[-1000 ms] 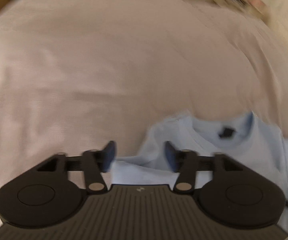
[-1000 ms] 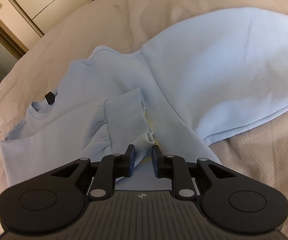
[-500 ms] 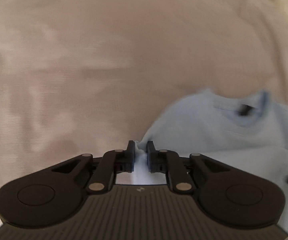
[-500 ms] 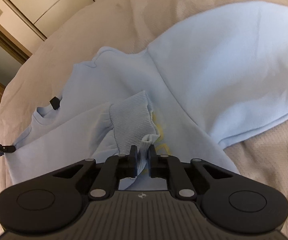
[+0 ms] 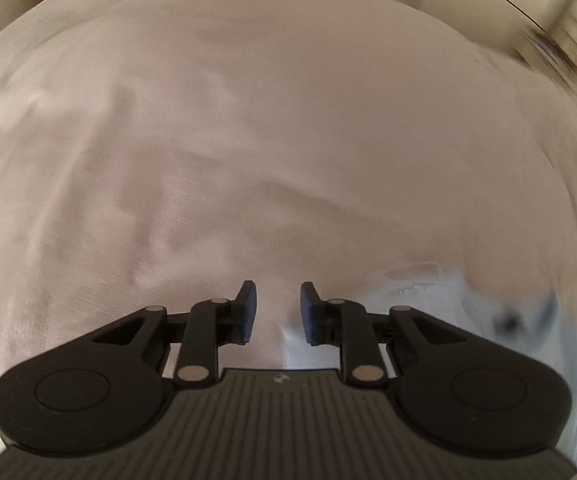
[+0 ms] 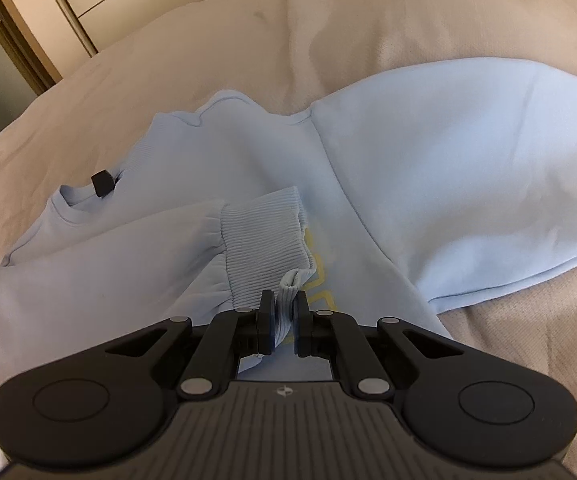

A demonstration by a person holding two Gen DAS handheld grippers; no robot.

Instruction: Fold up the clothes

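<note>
A: Cuff (image 6: 266, 254) is sitting pinched at its corner in your right gripper (image 6: 284, 326), the sleeve (image 6: 108, 264) trailing left across the sweatshirt (image 6: 448, 152) on the bed (image 6: 368, 20).

B: And my left gripper (image 5: 274, 312)?

A: It is gaping a little, its jaws having just been parting, gripping nothing over bare bedcover; the sweatshirt's shoulder is lying off to its right. Your right is nearer.

The sweatshirt (image 6: 428, 168) is pale blue, its ribbed cuff (image 6: 264, 252) the same shade, with a yellow print (image 6: 320, 280) and a black neck tag (image 6: 102, 184). The bedcover (image 6: 328, 40) is plain beige; both grippers are black.
</note>
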